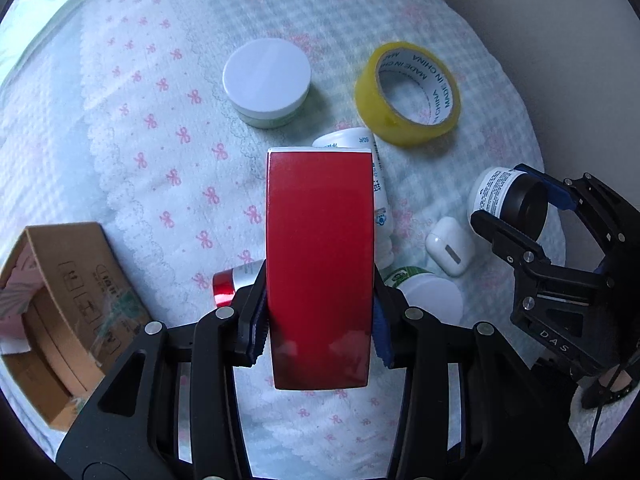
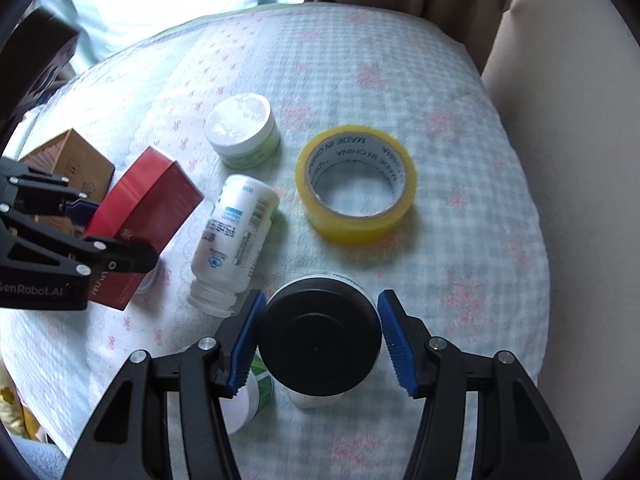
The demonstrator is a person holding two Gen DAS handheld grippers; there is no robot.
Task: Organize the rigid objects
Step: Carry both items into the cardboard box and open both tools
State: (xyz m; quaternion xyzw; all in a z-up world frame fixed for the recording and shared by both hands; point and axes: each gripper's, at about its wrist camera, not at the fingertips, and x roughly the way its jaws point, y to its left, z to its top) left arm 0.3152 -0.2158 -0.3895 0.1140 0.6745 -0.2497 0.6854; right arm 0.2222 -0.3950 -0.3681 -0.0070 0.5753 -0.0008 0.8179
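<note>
My left gripper [image 1: 318, 328] is shut on a red box [image 1: 320, 264] and holds it above the cloth; the box also shows in the right wrist view [image 2: 148, 208]. My right gripper [image 2: 320, 344] stands open around a black-lidded white jar [image 2: 320, 336], its blue pads [image 2: 394, 336] a little off the lid on the right. That jar also shows in the left wrist view [image 1: 508, 196]. A white bottle [image 2: 236, 232] lies on its side. A yellow tape roll [image 2: 356, 184] and a white-lidded green jar [image 2: 242, 132] lie farther back.
An open cardboard box [image 1: 68, 292] sits at the left. A white earbud case [image 1: 450, 246], a red-capped silver tube [image 1: 236, 282] and a green-labelled white-lidded jar [image 1: 432, 294] lie near the red box. The checked cloth with pink bows [image 2: 440, 120] covers a rounded cushion.
</note>
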